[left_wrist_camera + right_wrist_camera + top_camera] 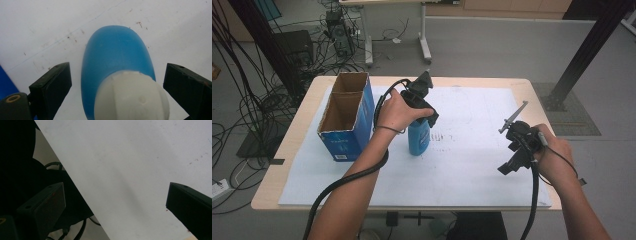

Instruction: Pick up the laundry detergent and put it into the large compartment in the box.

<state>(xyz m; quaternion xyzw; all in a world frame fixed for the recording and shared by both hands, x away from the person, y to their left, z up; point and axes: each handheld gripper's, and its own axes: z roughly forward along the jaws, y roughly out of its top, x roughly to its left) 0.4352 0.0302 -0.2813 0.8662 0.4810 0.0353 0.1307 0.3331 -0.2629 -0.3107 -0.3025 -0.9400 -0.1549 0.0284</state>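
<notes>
High view: your left gripper hangs directly over a blue bottle that stands upright on the white sheet, just right of the open blue carton; the gripper hides the bottle's top. Your right gripper sits well apart, near the sheet's right edge, holding nothing, with its cable running back along your forearm. Left gripper view: you look down on the bottle and its white cap, which lie between the two jaws; the jaws stand open, with a clear gap on each side of the cap, touching neither cap nor body. A strip of the carton shows at the left edge. Right gripper view: the jaws stand wide open over the bare sheet, gripping nothing; the sheet's edge runs diagonally, with dark floor and cables beyond it.
</notes>
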